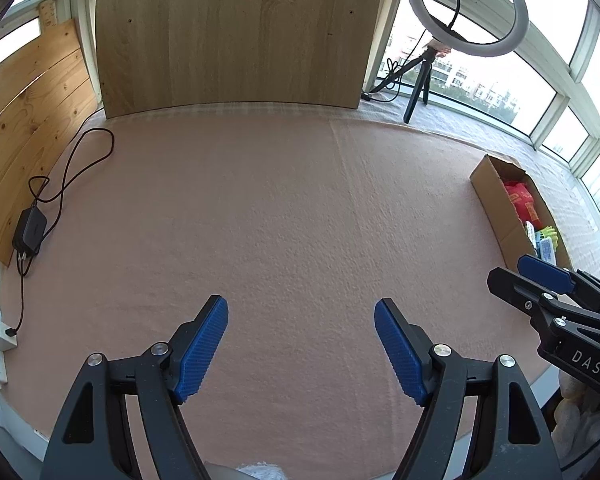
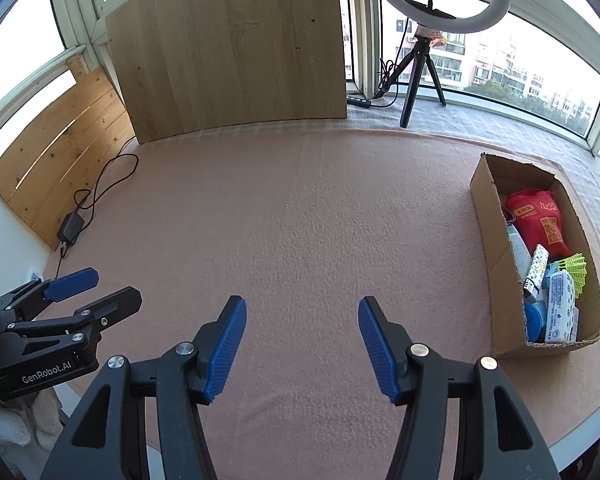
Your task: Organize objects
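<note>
A: Left black gripper with blue ribbed pads point(image 1: 301, 346) and right one point(image 2: 302, 344) both gape wide, holding nothing.

B: Goods sit in the open brown cardboard box point(image 2: 496, 264), right of frame. Pink felt table cover point(image 2: 300, 220) looks bare.

A: Risk: probably nudging the box off the table's near edge.

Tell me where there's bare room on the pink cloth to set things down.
Bare: the wide middle of the pink cloth, between the upright wooden board, the black power adapter and the open cardboard box. Crowded: inside that box.
</note>
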Motion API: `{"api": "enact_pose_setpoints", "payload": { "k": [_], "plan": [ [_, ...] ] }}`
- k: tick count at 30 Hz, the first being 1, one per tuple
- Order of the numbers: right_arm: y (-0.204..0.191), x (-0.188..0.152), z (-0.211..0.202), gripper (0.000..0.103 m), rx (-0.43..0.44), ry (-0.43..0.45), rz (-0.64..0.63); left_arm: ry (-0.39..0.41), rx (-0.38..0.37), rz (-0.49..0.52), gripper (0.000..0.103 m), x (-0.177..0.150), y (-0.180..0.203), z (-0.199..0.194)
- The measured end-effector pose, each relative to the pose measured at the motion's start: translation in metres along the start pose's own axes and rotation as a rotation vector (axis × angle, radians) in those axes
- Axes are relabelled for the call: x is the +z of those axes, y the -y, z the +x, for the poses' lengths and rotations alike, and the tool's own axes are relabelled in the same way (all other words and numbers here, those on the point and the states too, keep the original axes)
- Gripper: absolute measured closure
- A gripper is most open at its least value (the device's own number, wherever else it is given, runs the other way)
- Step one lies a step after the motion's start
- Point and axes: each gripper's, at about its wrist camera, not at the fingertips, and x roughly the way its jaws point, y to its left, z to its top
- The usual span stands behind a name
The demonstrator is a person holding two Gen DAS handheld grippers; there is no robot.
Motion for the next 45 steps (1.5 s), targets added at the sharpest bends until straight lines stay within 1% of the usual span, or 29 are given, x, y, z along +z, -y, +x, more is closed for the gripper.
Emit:
{"api": "enact_pose_setpoints", "payload": {
  "k": [17, 45],
  "plan": [
    [0.0051, -0.0022, 0.0028, 0.048, 0.014, -0.015, 0.026, -0.007, 0.002, 0.004, 0.024, -0.0002, 0.0029, 0.0012],
    [0.0063, -0.0027, 0.0035, 0.048, 0.018, -0.025, 0.021, -0.001, 0.001, 0.006, 0.023, -0.0014, 0.0054, -0.0019]
  ]
}}
